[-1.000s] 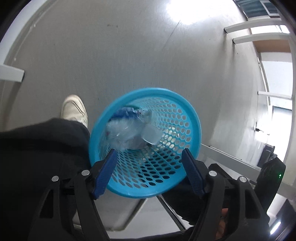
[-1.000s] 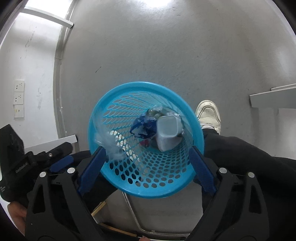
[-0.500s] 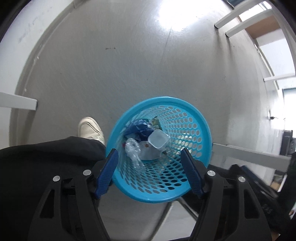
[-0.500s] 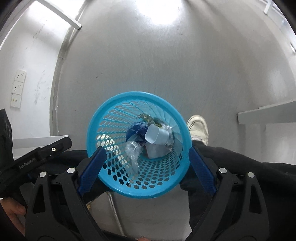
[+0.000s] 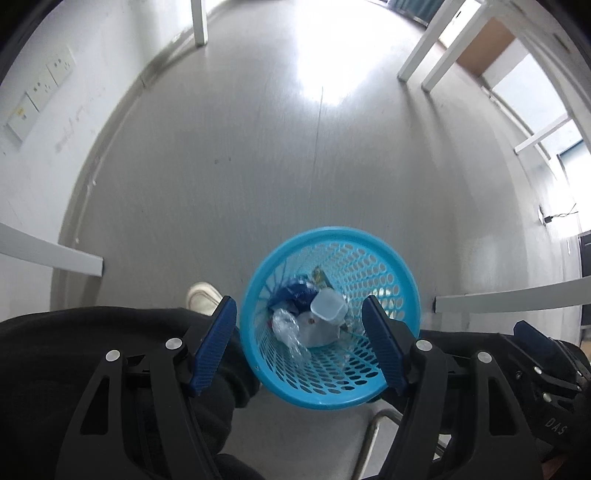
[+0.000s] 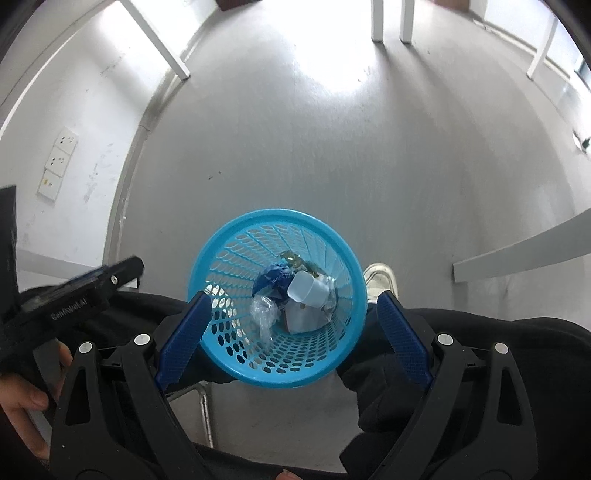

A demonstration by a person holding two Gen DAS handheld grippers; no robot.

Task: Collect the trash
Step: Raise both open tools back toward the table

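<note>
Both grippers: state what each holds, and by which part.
Nothing is held. The left gripper and right gripper are open, fingers spread above the blue perforated plastic wastebasket, touching neither it nor its trash.

The grey floor [image 5: 258,177] carries a blue mesh basket [image 5: 402,280] standing upright. A white shoe [image 5: 203,297] rests on it just beside the basket. White furniture legs [image 5: 199,22] stand on it farther off, near the wall.
</note>
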